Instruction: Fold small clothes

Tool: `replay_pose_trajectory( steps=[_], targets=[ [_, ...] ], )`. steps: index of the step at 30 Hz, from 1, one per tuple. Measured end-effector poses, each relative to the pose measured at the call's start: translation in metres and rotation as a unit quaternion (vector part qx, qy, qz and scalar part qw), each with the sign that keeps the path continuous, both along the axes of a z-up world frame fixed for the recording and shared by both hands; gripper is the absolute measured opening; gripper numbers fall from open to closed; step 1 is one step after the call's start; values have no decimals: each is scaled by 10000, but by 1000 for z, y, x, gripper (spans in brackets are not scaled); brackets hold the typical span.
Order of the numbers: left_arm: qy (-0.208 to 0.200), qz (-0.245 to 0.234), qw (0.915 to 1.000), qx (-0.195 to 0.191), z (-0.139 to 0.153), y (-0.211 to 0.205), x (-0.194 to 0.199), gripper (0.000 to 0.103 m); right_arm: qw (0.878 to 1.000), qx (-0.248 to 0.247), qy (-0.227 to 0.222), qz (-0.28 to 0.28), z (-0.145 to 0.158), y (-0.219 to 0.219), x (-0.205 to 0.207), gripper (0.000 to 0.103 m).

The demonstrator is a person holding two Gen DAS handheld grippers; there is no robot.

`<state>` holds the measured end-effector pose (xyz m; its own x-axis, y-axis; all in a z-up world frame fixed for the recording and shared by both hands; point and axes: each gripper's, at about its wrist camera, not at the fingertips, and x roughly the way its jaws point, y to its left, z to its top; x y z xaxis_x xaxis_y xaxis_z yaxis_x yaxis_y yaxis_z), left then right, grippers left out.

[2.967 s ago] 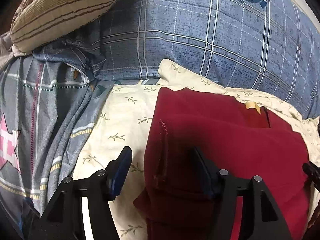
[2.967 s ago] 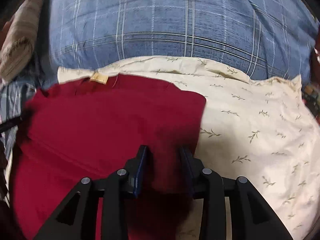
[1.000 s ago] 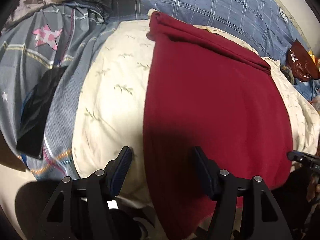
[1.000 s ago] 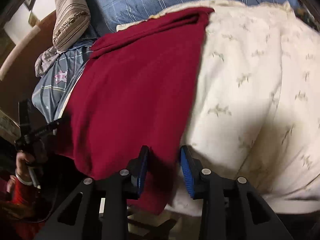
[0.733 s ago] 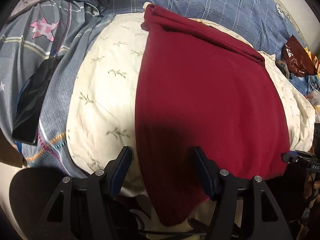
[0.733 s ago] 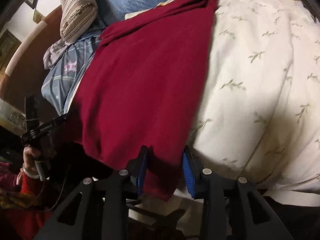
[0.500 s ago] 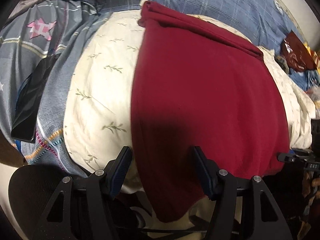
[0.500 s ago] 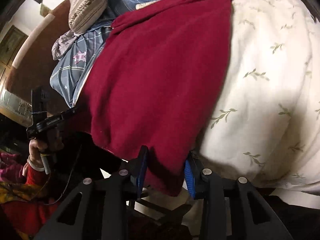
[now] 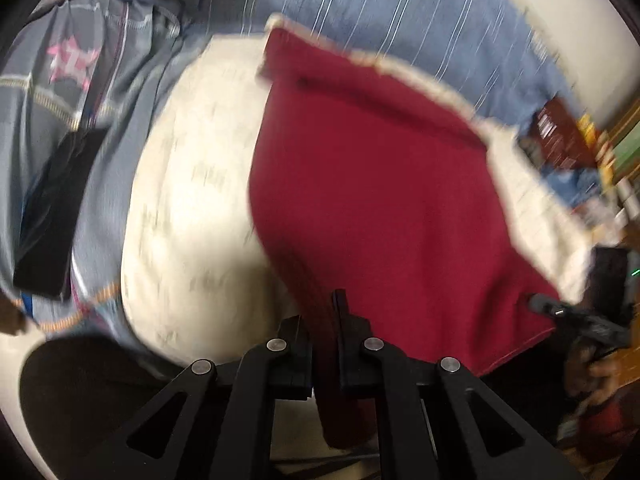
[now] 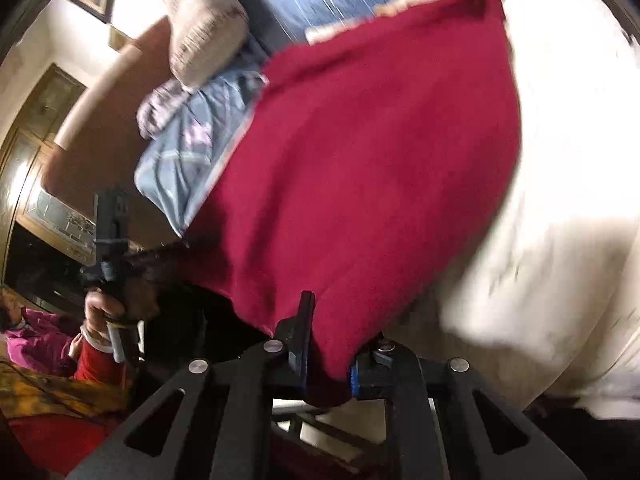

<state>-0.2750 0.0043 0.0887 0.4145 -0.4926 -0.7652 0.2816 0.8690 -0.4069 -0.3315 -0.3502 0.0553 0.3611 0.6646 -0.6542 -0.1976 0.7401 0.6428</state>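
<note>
Currently the largest surface is the cream pillow with a faint leaf print [image 9: 188, 216], which lies on the blue plaid bedding [image 9: 400, 20] and carries the work item. Spread across that pillow is the dark red knit garment [image 9: 372, 184], with its far end rolled or doubled near the plaid bedding and its near hem hanging over the pillow's front edge. To the left, on the grey star-patterned cloth [image 9: 72, 60], lies a flat black slab [image 9: 52, 216]; what it is cannot be told.

Left gripper [image 9: 326, 320]: jaws fully closed, pinching the near left corner of the garment's hem. Right gripper [image 10: 332, 344]: jaws closing, with the near right corner of the hem between them and the pads pressing on the fabric.

Step in hand, as judged: take hold of both near corners to begin a fold of the hem toward the far end.

Next move calls for lifting both corners together at equal height, keeping the hem taut between the grippers, then carrying it forward and laying it square on the far end.
</note>
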Motion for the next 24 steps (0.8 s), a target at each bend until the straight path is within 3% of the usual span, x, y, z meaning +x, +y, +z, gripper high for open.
replay_pose_trajectory(
  steps=[6,9,16,24],
  targets=[
    [-604,361,9968,-387,48,7,41,6,9951,228,-776,-567,52,-32,41,13],
    [-843,512,9945,-356,62,-4,72,6,9904,297,-1009,-897,63,-49,67,13],
    [-951,851,9916,-192,54,-40,137,6,9836,48,-1112,-1422,70,-71,145,12],
    [-1071,1075,9881,256,36,-83,205,6,9819,-322,-1038,-1553,55,-77,193,12]
  ],
)
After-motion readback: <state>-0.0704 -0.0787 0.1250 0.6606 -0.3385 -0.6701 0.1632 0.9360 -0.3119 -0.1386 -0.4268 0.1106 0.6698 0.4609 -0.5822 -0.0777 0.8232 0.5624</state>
